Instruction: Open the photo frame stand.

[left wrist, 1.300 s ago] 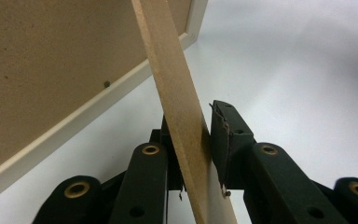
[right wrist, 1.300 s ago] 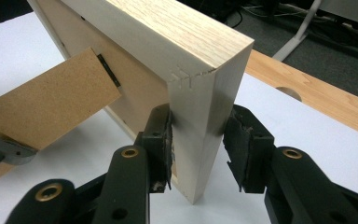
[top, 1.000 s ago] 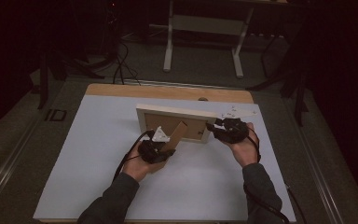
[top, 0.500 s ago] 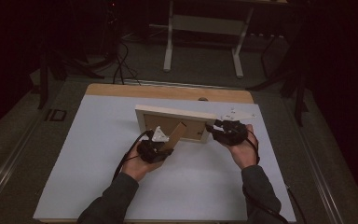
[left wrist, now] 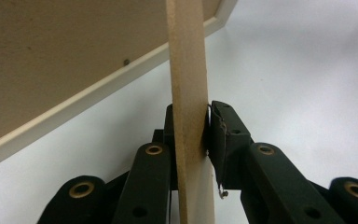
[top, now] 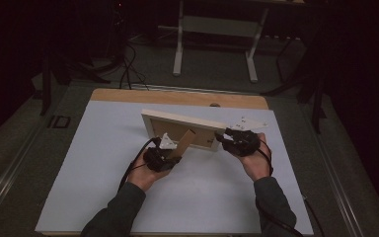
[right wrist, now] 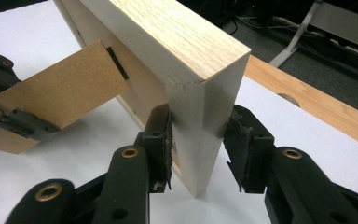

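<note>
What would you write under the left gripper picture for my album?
The left gripper pinches the cardboard stand behind a wooden picture frame.

Lab-style recording space — dim room, one lit work table.

White mat (top: 94, 187) laid over a wooden tabletop (top: 177, 97), grey carpeted floor (top: 212, 69) around it — loose cables (top: 126, 69) trailing on the floor at the back, the white metal legs of another desk (top: 180, 44) beyond, dark stands (top: 47, 84) by the table's sides.
</note>
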Demonstrator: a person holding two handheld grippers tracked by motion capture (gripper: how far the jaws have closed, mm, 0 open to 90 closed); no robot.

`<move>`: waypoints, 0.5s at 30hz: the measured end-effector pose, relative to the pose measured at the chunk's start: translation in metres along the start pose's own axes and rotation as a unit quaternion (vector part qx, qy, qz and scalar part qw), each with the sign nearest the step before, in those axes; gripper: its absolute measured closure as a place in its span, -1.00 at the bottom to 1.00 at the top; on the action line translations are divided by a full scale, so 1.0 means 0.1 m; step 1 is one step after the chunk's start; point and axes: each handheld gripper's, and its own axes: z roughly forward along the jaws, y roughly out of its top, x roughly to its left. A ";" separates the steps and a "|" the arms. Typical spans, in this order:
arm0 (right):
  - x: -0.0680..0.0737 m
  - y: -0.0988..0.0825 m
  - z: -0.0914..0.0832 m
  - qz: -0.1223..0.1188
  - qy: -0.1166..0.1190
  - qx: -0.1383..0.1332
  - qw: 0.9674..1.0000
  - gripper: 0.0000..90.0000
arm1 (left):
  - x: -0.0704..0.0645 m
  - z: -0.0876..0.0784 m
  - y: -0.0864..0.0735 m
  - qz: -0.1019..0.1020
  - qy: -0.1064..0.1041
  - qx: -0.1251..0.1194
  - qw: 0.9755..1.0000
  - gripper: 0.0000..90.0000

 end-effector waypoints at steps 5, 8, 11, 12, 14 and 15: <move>0.02 -0.02 -0.02 -0.016 0.003 0.000 1.000 0.38 | -0.06 -0.02 -0.03 0.010 -0.011 -0.004 1.000 0.73; 0.05 -0.02 -0.04 -0.025 0.005 0.004 1.000 0.38 | -0.08 -0.01 -0.05 0.010 -0.013 -0.005 1.000 0.72; 0.06 -0.03 -0.05 -0.033 0.005 0.006 0.999 0.38 | -0.10 -0.02 -0.06 0.010 -0.015 -0.006 1.000 0.72; 0.07 -0.03 -0.05 -0.033 0.005 0.006 0.999 0.38 | -0.11 -0.02 -0.06 0.010 -0.016 -0.007 1.000 0.72; 0.07 -0.03 -0.05 -0.035 0.005 0.007 0.999 0.38 | -0.12 -0.02 -0.07 0.011 -0.017 -0.009 1.000 0.71; 0.08 -0.03 -0.05 -0.036 0.006 0.007 0.999 0.38 | -0.13 -0.02 -0.07 0.012 -0.017 -0.009 1.000 0.71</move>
